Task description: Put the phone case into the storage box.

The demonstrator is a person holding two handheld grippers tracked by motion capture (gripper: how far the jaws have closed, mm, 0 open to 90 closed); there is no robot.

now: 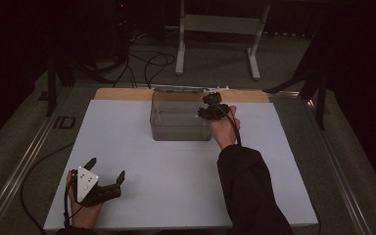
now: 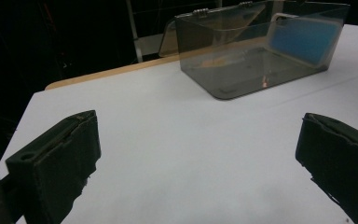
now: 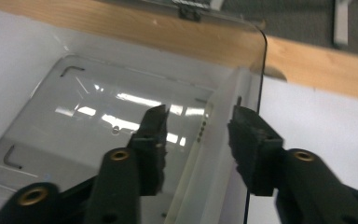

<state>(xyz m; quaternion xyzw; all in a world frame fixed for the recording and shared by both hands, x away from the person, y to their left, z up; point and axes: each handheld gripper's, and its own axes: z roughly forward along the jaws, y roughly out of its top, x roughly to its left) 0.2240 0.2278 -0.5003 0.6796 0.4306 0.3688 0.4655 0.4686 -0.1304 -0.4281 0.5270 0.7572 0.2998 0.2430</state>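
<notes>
Left gripper [image 1: 105, 171], jaws spread, rests at near-left edge of white board [image 1: 176, 196]; bare board around. Right gripper [image 1: 214, 108], jaws parted, straddles right wall of clear box [image 1: 178, 122], far centre.

A white rectangular tabletop [image 1: 142, 161] with a wooden far edge; a clear smoky plastic box [image 1: 180, 117] sits upper centre.

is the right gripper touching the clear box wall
Apart. In the right gripper view the right gripper straddles the end wall of the clear box, with an open gap between each of the jaws and the wall.
</notes>
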